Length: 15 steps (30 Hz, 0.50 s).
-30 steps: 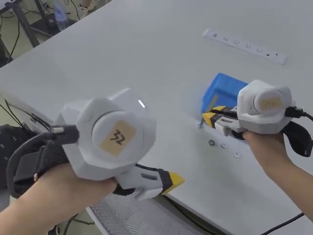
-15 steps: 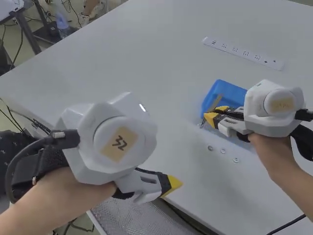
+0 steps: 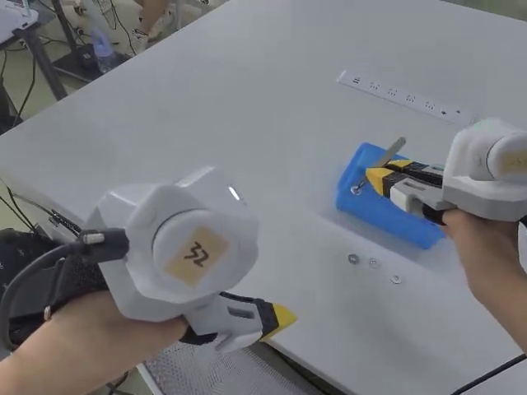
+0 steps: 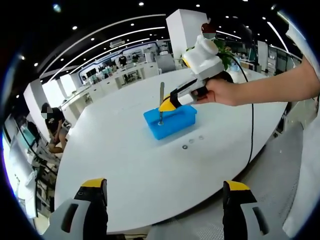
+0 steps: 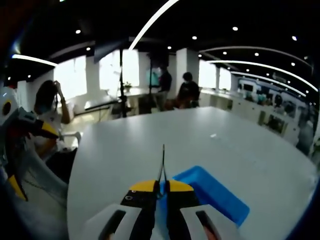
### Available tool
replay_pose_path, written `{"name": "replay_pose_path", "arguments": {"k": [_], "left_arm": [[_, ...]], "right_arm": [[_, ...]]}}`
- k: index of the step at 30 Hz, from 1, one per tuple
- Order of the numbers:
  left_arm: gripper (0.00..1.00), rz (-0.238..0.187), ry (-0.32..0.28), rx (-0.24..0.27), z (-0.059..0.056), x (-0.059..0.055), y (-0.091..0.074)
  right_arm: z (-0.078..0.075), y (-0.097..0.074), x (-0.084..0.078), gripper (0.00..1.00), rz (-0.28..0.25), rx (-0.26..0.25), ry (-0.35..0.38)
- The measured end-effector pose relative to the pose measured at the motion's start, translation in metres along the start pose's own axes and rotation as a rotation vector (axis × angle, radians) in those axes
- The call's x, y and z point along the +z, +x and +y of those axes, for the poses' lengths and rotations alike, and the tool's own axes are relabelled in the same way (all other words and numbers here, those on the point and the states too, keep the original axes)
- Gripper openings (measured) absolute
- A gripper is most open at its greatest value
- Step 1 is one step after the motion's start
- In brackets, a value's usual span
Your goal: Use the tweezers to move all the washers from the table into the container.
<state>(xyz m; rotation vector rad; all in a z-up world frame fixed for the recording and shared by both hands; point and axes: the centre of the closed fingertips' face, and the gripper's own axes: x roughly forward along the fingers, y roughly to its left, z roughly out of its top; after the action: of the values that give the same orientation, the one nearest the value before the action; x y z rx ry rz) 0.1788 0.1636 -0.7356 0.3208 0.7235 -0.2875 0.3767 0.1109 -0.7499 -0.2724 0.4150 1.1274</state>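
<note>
We see the white table [image 3: 247, 123] spread beneath both tools. The left gripper [image 4: 165, 184] hangs at its near edge, jaws wide apart. The right gripper [image 3: 375, 178] is clamped on the tweezers [image 3: 398, 148], whose tip points down over the blue container [image 3: 366, 210]. The tip may carry something small, but it is too blurred to name. Three washers [image 3: 373, 262] lie on the table just beside the container.

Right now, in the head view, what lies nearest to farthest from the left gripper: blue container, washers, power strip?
1. Washers, on the table, right of left gripper.
2. Blue container, just beyond them.
3. Power strip, far across the table.
</note>
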Motion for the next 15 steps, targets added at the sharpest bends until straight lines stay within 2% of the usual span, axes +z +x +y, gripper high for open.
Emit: {"name": "replay_pose_path", "arguments": {"k": [8,15], "left_arm": [[0.99,0.014,0.024,-0.001,-0.001,0.000,0.004],[0.98,0.019,0.025,-0.009,-0.003,-0.001,0.004]], "right_arm": [[-0.018,0.005,-0.010,0.03,0.025,-0.052,0.017],[-0.027,0.018,-0.029,0.03,0.075,-0.069,0.011]]}}
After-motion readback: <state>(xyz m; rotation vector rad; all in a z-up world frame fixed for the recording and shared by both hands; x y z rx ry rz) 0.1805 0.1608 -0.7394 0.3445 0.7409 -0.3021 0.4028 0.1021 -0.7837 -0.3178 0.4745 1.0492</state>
